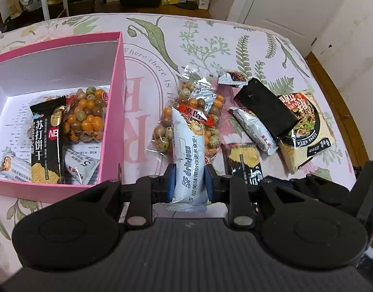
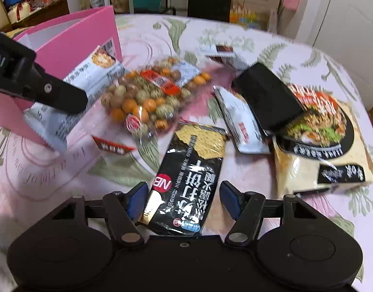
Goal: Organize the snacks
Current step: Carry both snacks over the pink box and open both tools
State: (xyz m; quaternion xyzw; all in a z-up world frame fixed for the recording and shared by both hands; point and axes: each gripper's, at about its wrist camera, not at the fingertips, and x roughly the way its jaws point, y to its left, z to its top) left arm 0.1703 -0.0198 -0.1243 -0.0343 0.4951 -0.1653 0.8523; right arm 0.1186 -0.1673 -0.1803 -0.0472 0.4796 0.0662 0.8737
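The left gripper (image 1: 189,181) is clenched on a white snack bar (image 1: 187,155), carried toward the pink box (image 1: 119,112) at nine o'clock. The right gripper (image 2: 184,200) stands released astride the black cracker packet (image 2: 186,182), whose long axis runs toward twelve; blur hides whether the pads touch it.

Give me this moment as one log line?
left tongs: shut on white snack packet | right tongs: open around black cracker pack

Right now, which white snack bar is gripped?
The white bar clamped in the left gripper; the others lie loose in the pink box or on the table.
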